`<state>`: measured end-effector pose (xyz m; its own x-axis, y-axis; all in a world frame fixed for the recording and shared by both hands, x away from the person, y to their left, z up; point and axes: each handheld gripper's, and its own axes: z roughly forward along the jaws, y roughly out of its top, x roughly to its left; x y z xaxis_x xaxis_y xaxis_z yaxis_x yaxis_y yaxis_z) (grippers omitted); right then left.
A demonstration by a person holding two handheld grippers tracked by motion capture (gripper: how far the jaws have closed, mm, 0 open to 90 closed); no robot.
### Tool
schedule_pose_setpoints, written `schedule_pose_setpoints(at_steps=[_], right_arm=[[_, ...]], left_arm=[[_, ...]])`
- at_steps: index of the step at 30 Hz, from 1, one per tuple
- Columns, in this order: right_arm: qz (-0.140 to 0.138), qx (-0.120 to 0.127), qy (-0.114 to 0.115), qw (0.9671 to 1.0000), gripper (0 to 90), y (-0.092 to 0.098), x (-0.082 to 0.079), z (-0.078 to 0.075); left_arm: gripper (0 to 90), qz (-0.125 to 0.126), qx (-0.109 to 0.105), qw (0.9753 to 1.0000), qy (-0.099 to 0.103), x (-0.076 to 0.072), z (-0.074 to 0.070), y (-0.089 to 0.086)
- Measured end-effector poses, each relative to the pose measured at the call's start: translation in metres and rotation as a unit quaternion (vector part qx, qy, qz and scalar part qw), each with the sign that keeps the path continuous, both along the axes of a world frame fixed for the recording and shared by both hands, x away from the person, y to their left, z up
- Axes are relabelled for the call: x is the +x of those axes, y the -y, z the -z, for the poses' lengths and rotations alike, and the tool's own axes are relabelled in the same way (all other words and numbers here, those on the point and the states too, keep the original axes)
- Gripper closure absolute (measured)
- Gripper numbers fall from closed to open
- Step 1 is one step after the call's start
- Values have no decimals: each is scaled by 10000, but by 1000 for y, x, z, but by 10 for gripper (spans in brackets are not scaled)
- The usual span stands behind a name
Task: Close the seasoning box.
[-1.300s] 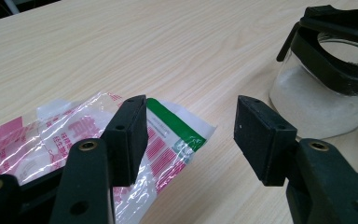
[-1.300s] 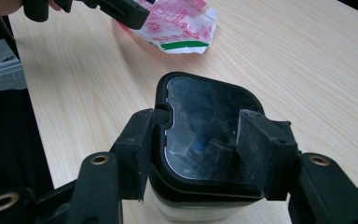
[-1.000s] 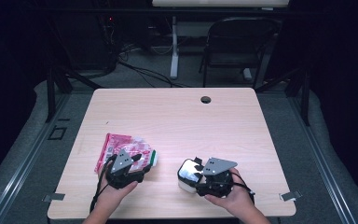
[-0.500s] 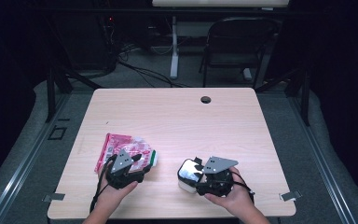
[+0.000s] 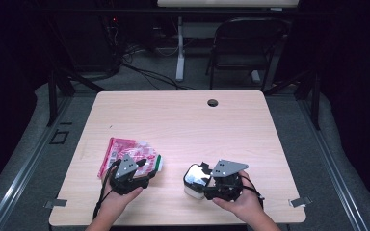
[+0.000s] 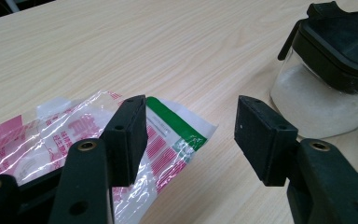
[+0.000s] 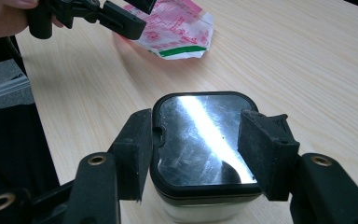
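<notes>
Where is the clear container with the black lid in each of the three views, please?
High view: the container stands near the table's front edge, right of centre, at the right gripper.
Left gripper view: it stands at the upper right, beyond the right-hand jaw.
Right gripper view: it sits at the bottom centre, between the two jaws.
Shared landmark: the pink and white plastic bag, lying flat on the table beside the container.

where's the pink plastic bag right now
In the high view the pink plastic bag lies flat at the table's front left, under the open left tongs, left of the black-lidded container.
</notes>
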<state>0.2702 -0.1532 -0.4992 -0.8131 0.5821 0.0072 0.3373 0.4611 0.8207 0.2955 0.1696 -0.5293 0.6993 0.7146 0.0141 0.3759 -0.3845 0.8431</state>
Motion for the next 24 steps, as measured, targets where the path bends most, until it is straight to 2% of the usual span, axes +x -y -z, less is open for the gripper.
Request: schedule_pose_setpoints(at_steps=[24], right_arm=[[227,110,-47,9997,455,13,6,-4]], left_arm=[[442,-26,-27,10000,-15,0,0,-1]])
